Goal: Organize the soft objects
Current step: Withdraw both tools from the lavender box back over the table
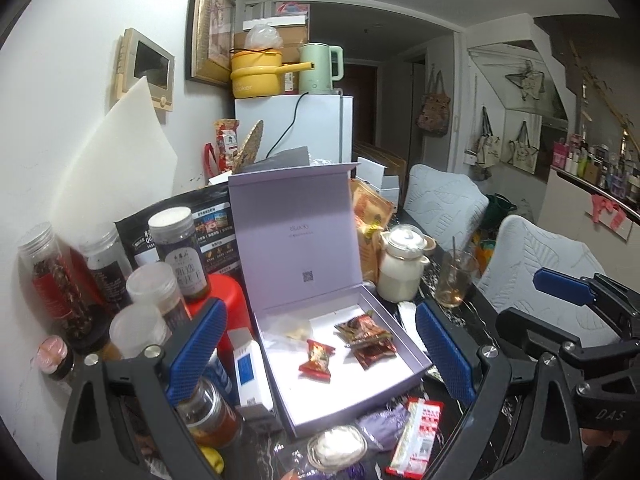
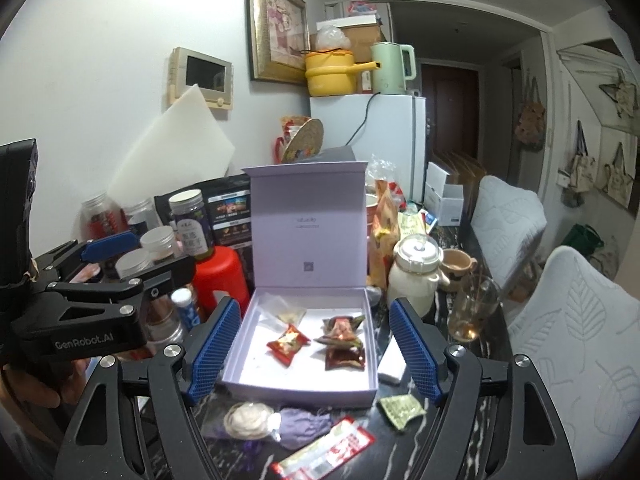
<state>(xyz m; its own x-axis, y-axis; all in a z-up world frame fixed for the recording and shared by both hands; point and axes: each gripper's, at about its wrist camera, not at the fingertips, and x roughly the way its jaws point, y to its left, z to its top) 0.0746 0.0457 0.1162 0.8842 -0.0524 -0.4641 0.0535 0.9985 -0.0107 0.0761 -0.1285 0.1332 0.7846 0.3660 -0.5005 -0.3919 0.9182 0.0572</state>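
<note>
Hiding behind claw [image 1: 320, 350]: amber jar [image 1: 212, 416].

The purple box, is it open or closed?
Open. The purple box has its lid standing straight up behind it, and you can see the snack packets lying inside.

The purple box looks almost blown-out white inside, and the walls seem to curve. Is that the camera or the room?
Camera, mostly. Left wrist view: the purple box floor glares white under overhead light, washing out detail near the red candy; black corners and bowed walls are fisheye distortion. Right wrist view: same glare, milder, and the door frame bends; the right claw stays fairly sharp.
</note>
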